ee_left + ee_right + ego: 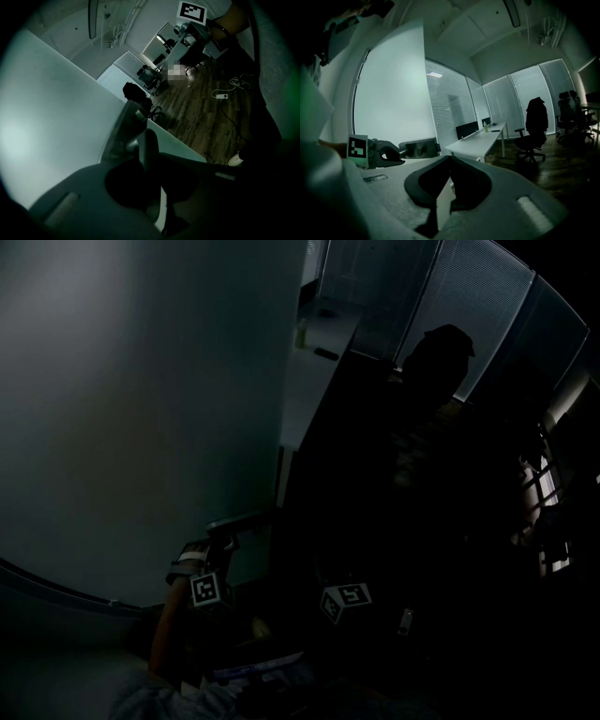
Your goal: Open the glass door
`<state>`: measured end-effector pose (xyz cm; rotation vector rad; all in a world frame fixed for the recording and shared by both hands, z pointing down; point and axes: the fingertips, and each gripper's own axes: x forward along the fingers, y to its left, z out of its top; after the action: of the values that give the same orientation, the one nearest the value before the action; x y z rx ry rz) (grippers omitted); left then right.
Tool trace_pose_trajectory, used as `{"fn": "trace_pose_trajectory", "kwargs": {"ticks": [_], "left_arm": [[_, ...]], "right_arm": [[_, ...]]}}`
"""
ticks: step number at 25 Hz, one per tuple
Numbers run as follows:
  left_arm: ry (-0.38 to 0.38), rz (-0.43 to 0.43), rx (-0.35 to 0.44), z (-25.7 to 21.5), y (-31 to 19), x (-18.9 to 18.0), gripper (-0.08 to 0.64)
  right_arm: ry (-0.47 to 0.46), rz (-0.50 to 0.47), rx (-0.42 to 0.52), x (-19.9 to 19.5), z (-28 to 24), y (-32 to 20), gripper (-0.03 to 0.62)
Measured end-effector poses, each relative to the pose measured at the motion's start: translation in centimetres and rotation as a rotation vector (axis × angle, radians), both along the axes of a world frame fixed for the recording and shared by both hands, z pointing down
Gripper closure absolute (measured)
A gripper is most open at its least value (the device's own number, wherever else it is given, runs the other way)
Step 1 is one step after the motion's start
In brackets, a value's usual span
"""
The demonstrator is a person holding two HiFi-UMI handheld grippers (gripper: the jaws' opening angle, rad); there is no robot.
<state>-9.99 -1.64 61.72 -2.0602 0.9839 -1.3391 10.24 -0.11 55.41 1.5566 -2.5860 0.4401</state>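
Note:
The room is dark. A frosted glass door (141, 427) fills the left of the head view and stands slightly ajar. Its metal handle (239, 519) juts from the door's edge. My left gripper (217, 547) is shut on that handle. In the left gripper view the dark handle bar (149, 140) stands between the jaws of the left gripper (143, 164), beside the door (51, 131). My right gripper (449, 159) hangs to the right of the door (393, 103), its jaws shut and empty. It looks across at the left gripper (391, 157) on the handle (417, 149).
Past the door's edge stands a long white desk (480, 140) with a bottle (485, 125) on it. Office chairs (534, 136), one draped with a jacket, stand on the wooden floor. Blind-covered glass walls (450, 103) close the room. A power strip with its cable (221, 95) lies on the floor.

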Motion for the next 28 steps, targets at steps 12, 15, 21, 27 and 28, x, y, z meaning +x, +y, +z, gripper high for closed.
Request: {"fn": "trace_pose_trajectory", "kwargs": {"ticks": [12, 15, 21, 27, 28], "left_arm": [[-0.003, 0.052, -0.018, 0.2, 4.1, 1.3, 0.509], [-0.007, 0.065, -0.021, 0.2, 5.2, 1.4, 0.509], [-0.017, 0.088, -0.019, 0.1, 8.0, 2.3, 0.509], [-0.032, 0.106, -0.013, 0.3, 9.0, 2.5, 0.509], [-0.034, 0.109, -0.014, 0.4, 9.4, 2.5, 0.511]], "right_arm": [[-0.002, 0.019, -0.010, 0.5, 0.0, 4.3, 0.591], [0.001, 0.021, -0.008, 0.4, -0.1, 5.4, 0.591], [-0.005, 0.037, -0.008, 1.5, -0.3, 7.8, 0.591], [-0.002, 0.052, -0.009, 2.0, 0.0, 8.8, 0.591], [-0.003, 0.054, -0.011, 2.1, 0.0, 9.3, 0.591]]}}
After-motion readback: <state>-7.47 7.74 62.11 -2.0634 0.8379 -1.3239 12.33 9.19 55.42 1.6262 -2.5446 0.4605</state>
